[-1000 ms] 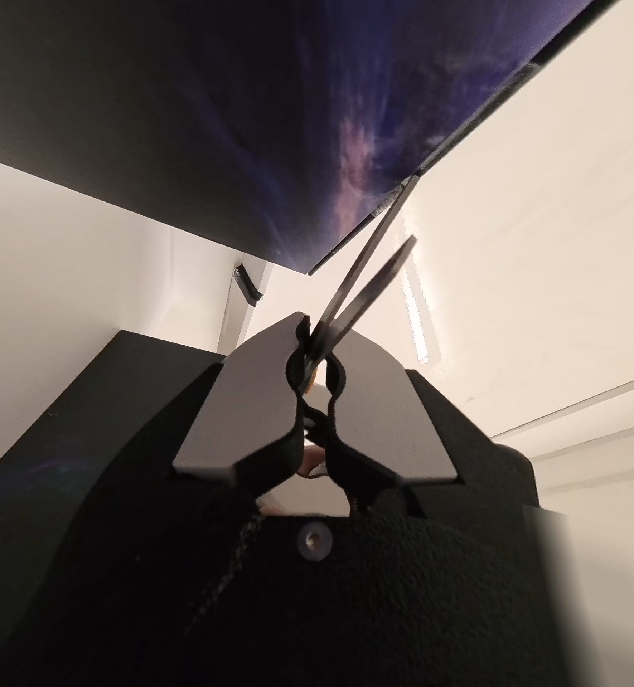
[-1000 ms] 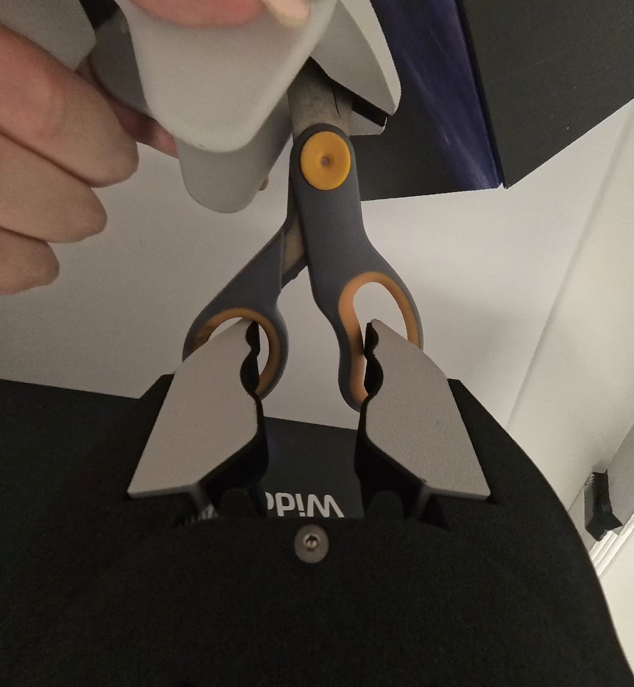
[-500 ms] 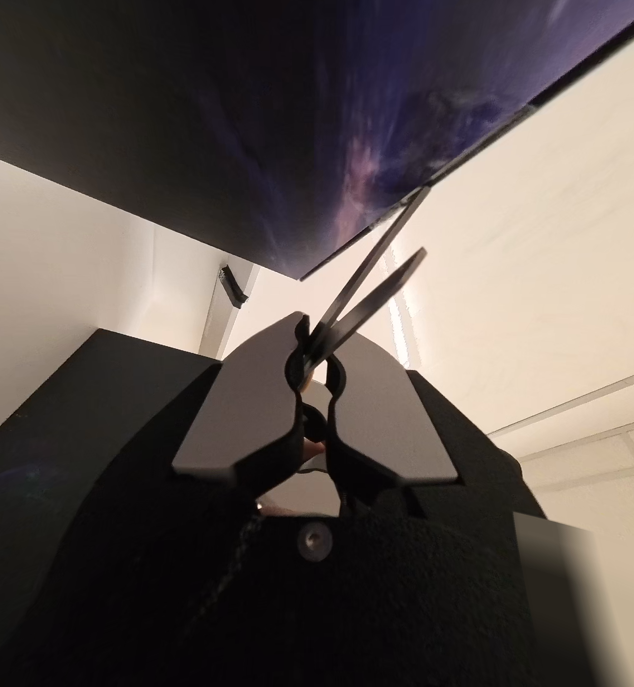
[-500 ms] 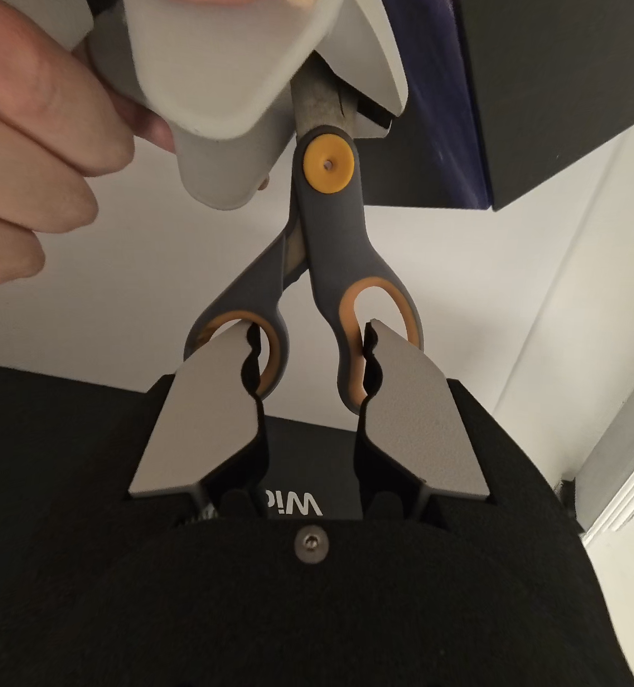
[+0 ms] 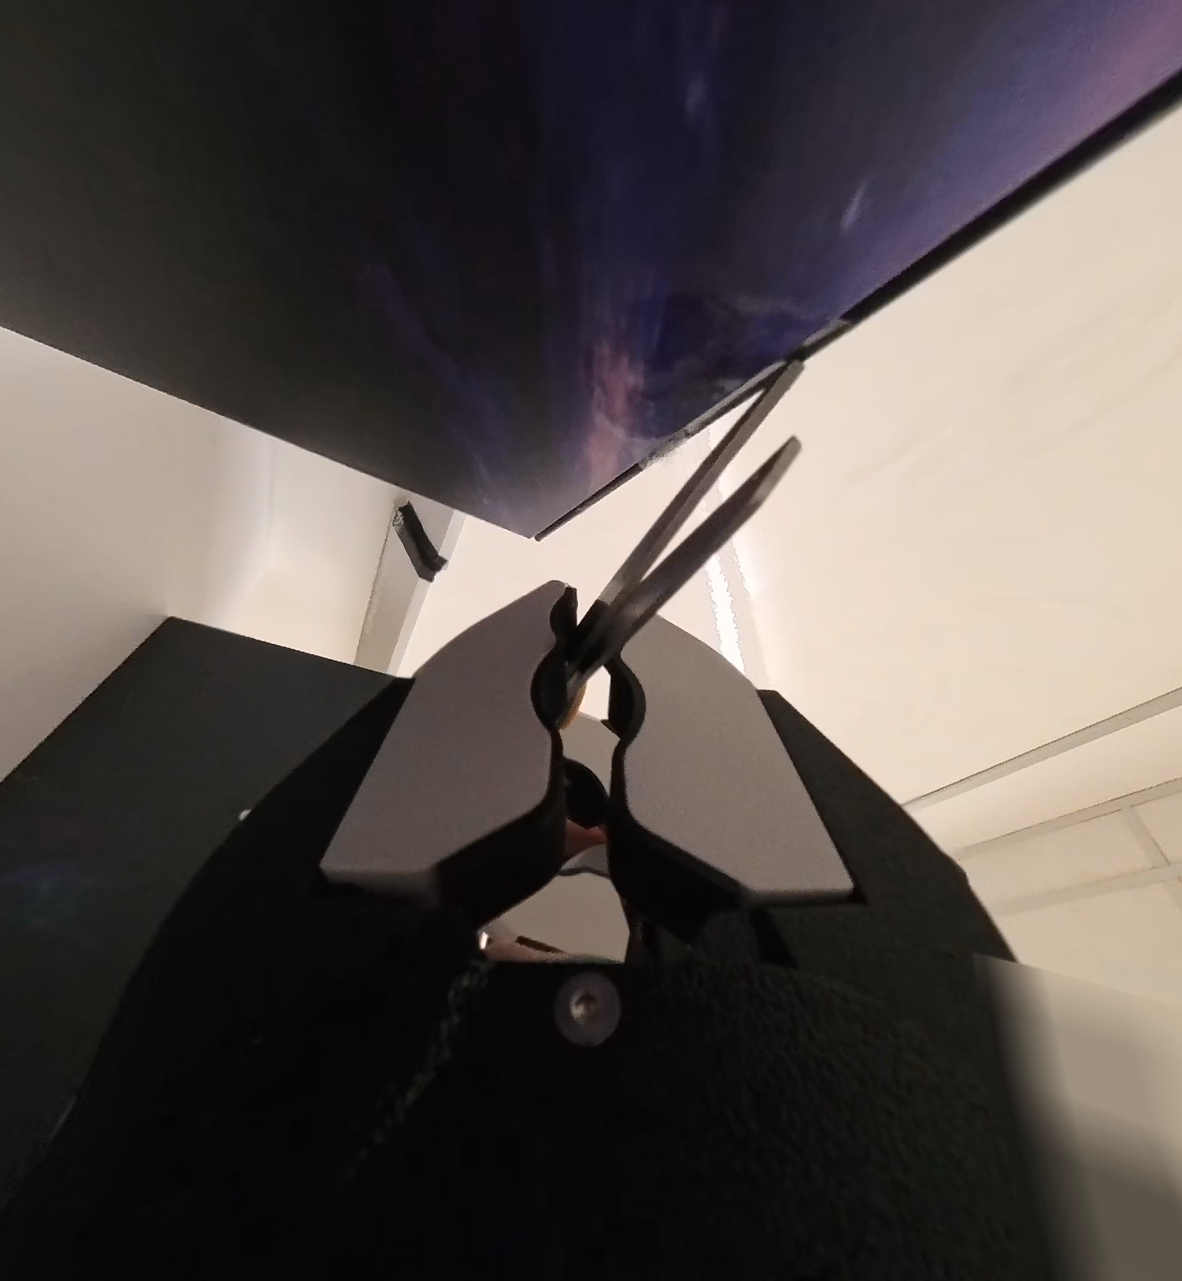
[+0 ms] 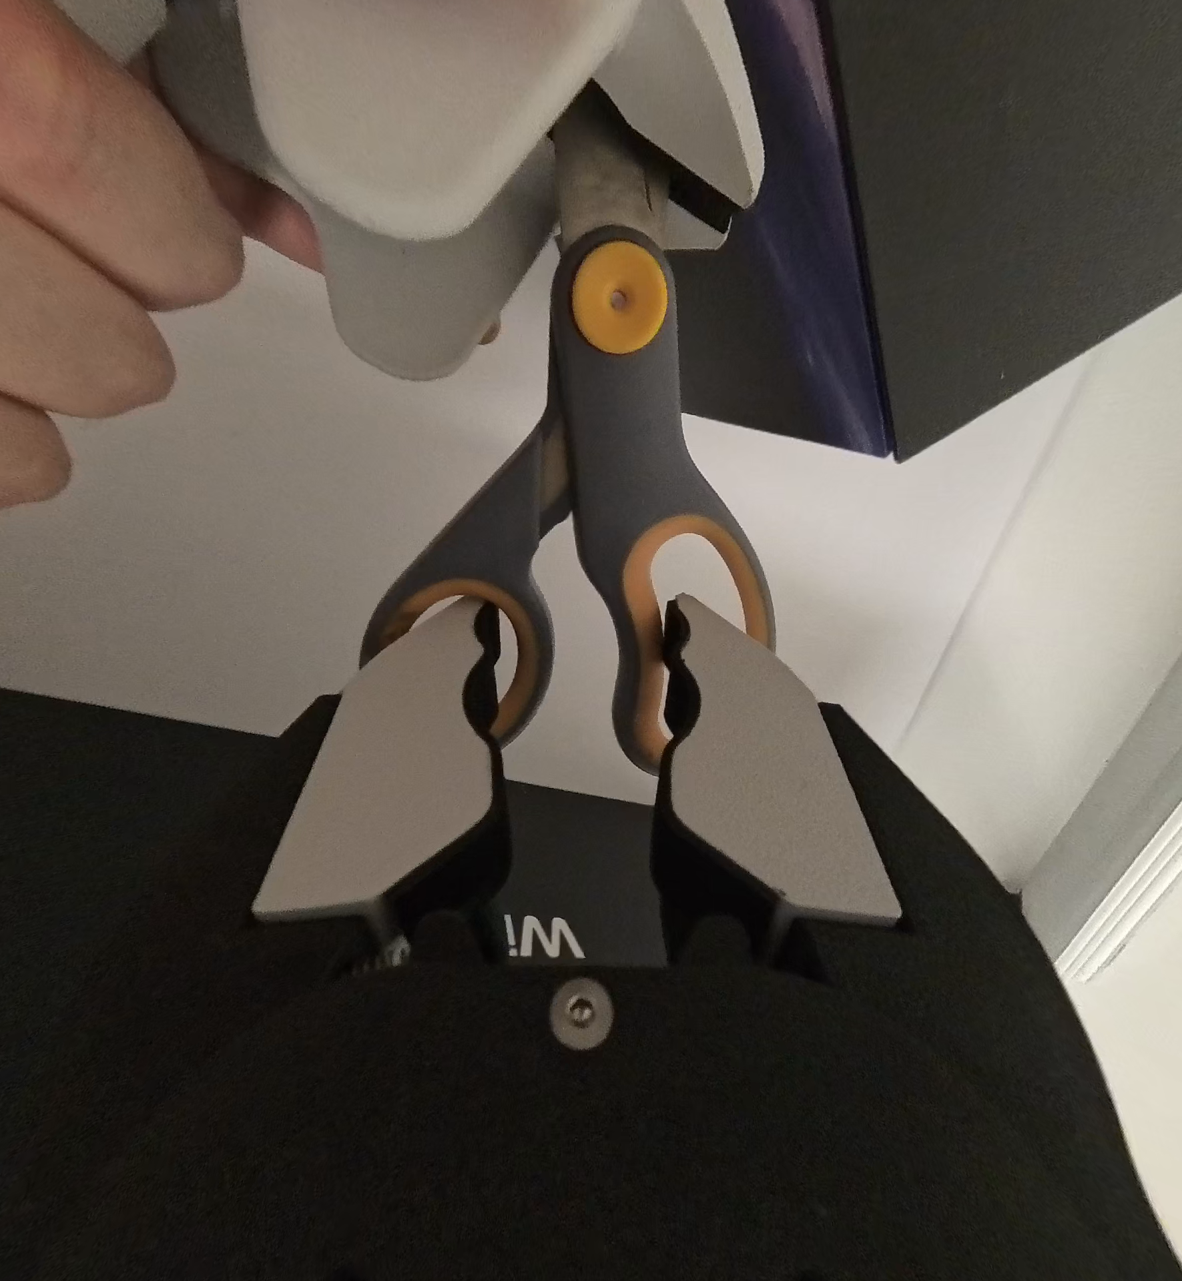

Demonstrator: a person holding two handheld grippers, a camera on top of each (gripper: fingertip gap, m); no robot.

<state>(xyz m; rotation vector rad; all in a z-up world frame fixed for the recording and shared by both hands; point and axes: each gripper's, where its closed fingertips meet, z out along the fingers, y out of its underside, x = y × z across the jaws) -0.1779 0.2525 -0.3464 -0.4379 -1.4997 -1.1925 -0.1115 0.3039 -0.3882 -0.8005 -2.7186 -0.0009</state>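
Observation:
My left gripper (image 5: 591, 624) is shut on grey-and-orange scissors (image 5: 699, 527) just above their pivot. The two blades stand slightly apart, and the upper blade tip touches the edge of a dark purple sheet (image 5: 643, 277) overhead. In the right wrist view the scissors (image 6: 619, 416) hang handle-down from the left gripper (image 6: 602, 173), which a person's hand (image 6: 54, 312) holds. My right gripper (image 6: 574, 603) has one finger through each handle loop, and the jaws press on the two inner handle bars between them. The handles are spread apart.
A black panel (image 6: 1025, 208) backs the purple sheet (image 6: 803, 242). White walls and a ceiling surround it, with a white door frame (image 6: 1163, 866) at the right and a small black bracket (image 5: 418, 541) on the wall corner.
Both views have drifted slightly, and the sheet's edge now sits a little further right. The scissors stay in both grips with the blades about as far apart as before.

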